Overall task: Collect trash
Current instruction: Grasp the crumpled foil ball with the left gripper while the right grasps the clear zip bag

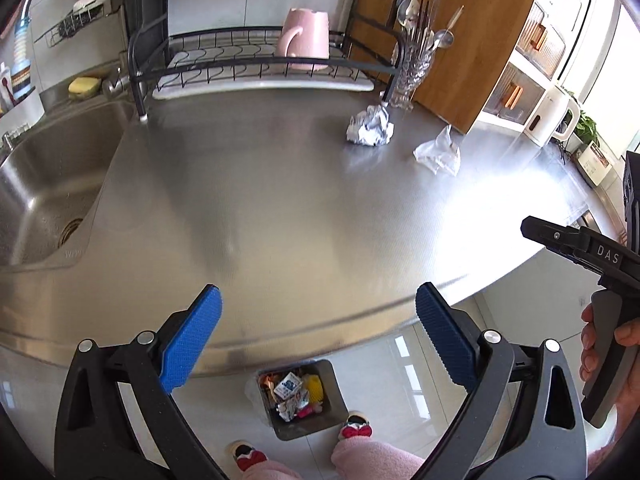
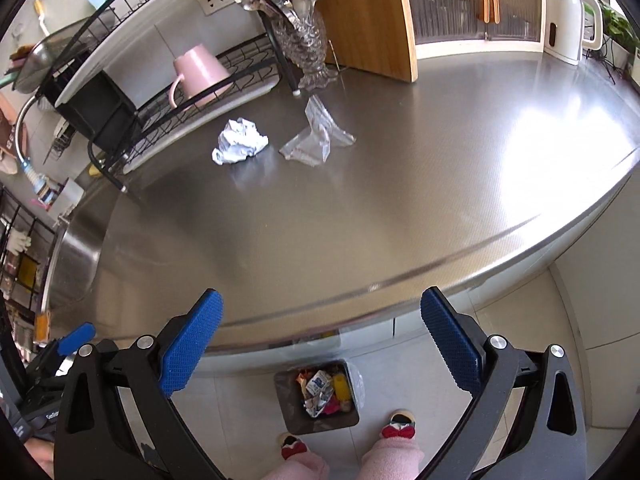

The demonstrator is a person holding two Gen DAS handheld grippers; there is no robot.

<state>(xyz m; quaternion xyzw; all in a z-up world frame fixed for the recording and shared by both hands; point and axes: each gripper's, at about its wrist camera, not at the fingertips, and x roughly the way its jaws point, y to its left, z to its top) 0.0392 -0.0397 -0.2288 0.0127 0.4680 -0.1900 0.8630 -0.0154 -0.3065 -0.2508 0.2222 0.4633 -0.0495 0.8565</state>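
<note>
Two trash pieces were left on the steel surface [image 1: 280,200]: a crumpled paper ball [image 1: 370,126], upper centre-right of the left wrist view, and a clear plastic bag [image 1: 438,154] just to its right. In the right wrist view the ball [image 2: 240,142] sat centre-left and the bag [image 2: 318,140] beside it at centre, both close to the dish rack [image 2: 168,104] and the glass cutlery holder [image 2: 308,48].

Bin [image 1: 300,398] was on the floor below the surface edge, bottom centre, already holding wrappers.

Left claw [image 1: 318,336] was wide open, empty. Right claw [image 2: 322,338] likewise wide open, empty. Both hung back at the near edge, well apart from the trash.

My read of the next step: reach across, one piece per claw. Pinch the ball around its middle. The bag looks limp and slippery, so close on the raised fold rather than scrape the flat part. Steer clear of the cutlery holder, it looks easy to tip.
</note>
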